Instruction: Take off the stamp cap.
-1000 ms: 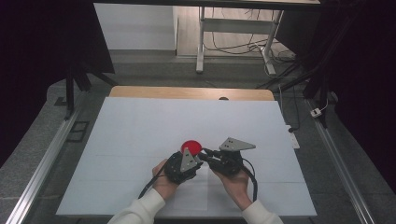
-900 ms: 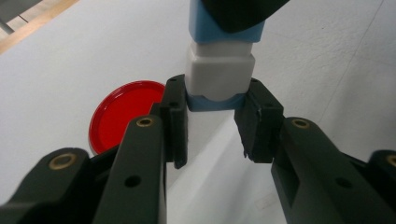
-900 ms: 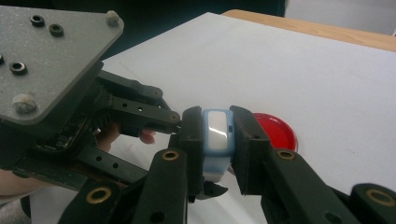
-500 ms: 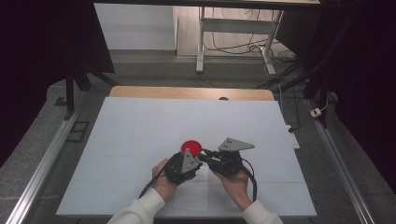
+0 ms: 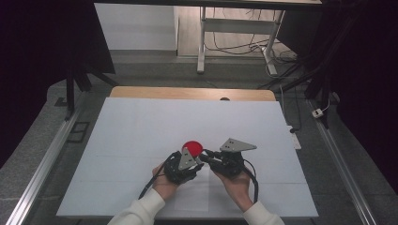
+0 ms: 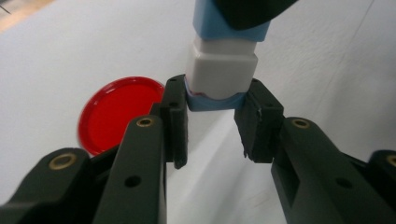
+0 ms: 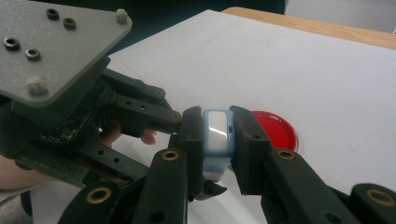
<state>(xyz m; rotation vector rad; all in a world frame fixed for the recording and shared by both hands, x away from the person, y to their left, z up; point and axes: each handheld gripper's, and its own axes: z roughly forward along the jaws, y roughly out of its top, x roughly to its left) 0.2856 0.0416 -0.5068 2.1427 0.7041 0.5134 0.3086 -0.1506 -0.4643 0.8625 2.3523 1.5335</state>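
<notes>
A small blue and white block (image 6: 222, 70) hangs just above the white table, held from both ends. My left gripper (image 6: 217, 95) is shut on its lower blue end, and my right gripper (image 7: 217, 120) is shut on the block (image 7: 217, 133) across its blue sides. In the high view the left gripper (image 5: 199, 161) and right gripper (image 5: 210, 155) meet tip to tip at the table's front middle. A red round lid (image 5: 192, 147) lies flat on the sheet just behind them; it is the same red lid (image 6: 116, 114) beside my left jaw, (image 7: 275, 128) behind my right jaw.
The white sheet (image 5: 141, 136) covers the table, with a wooden edge (image 5: 187, 93) at the far side. Metal rails (image 5: 42, 168) run along both sides. Table legs and cables (image 5: 225, 42) stand on the floor beyond.
</notes>
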